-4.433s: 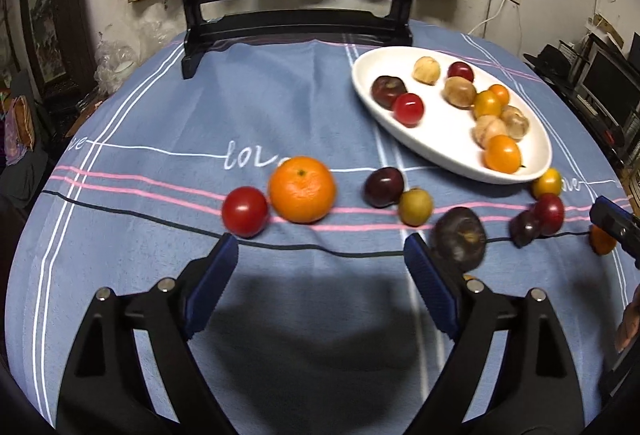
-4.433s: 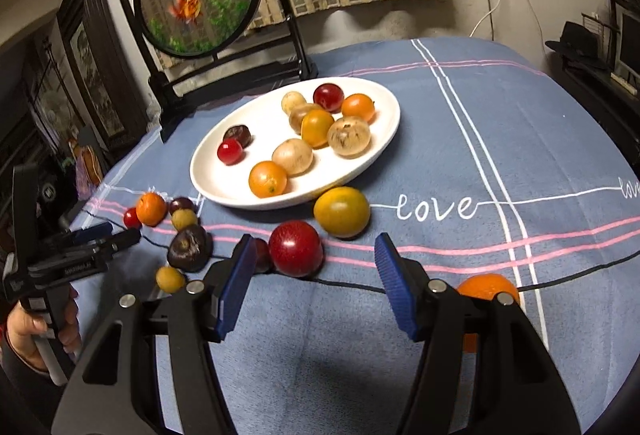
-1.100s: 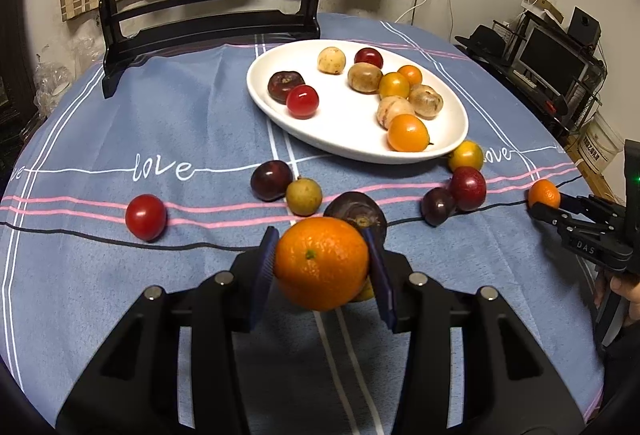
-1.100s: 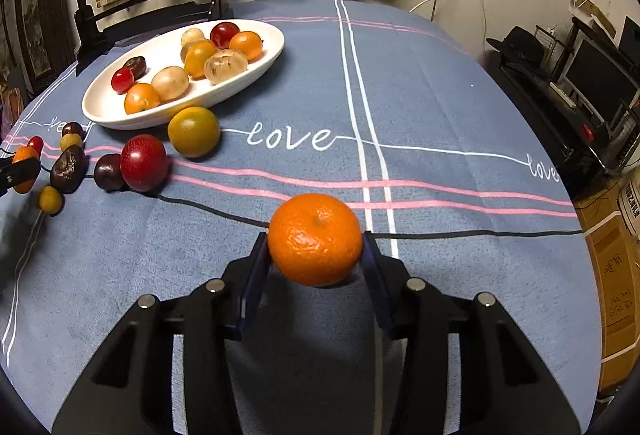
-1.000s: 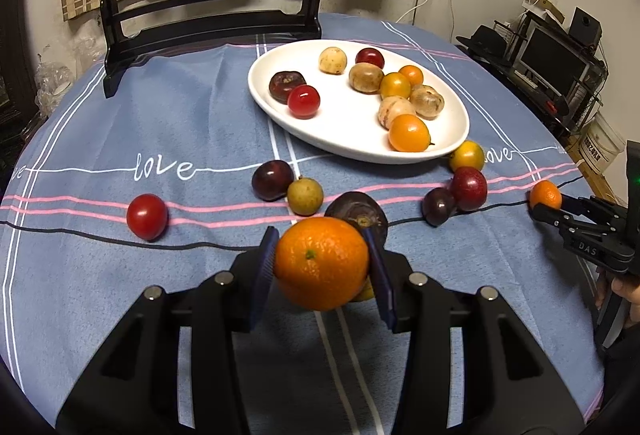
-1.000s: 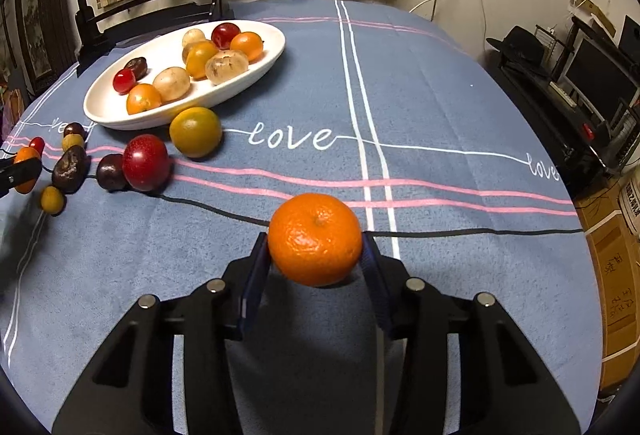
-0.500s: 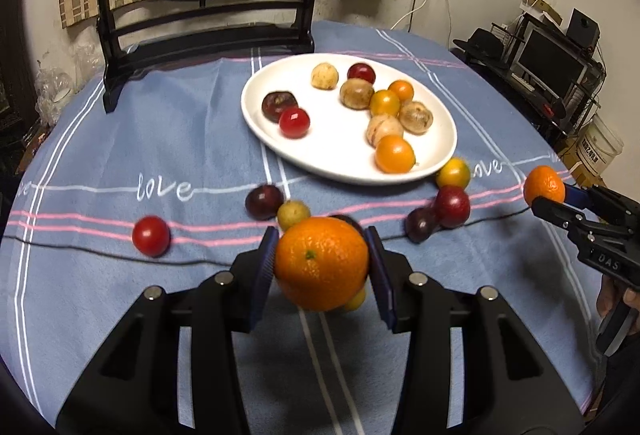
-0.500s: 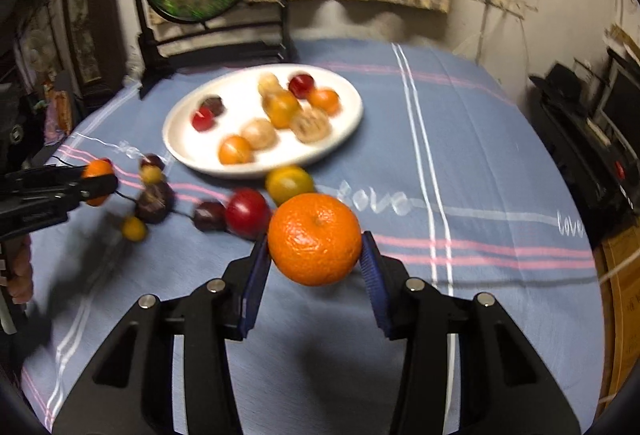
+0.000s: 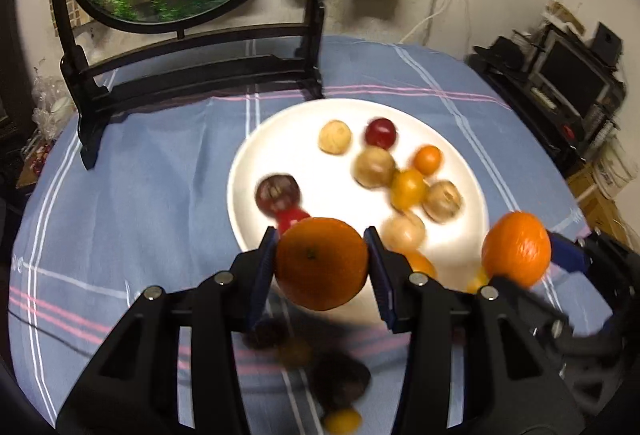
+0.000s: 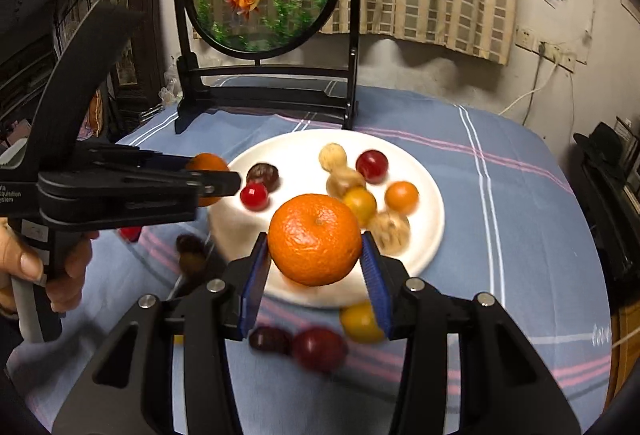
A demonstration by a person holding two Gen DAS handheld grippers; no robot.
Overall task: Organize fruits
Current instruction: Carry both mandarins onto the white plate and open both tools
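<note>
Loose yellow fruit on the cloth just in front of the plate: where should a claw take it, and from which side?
Probably across the yellow fruit's round middle, coming down from above, pads left and right. The plate rim sits close behind it; its right is open cloth, while the red fruit lies close on its left. The right claw is full with an orange.

Both tongs, left and right, clamped narrowly.

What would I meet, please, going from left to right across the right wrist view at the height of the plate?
Left gripper with its orange → red tomato → right gripper's orange → small orange fruit → plate rim.
</note>
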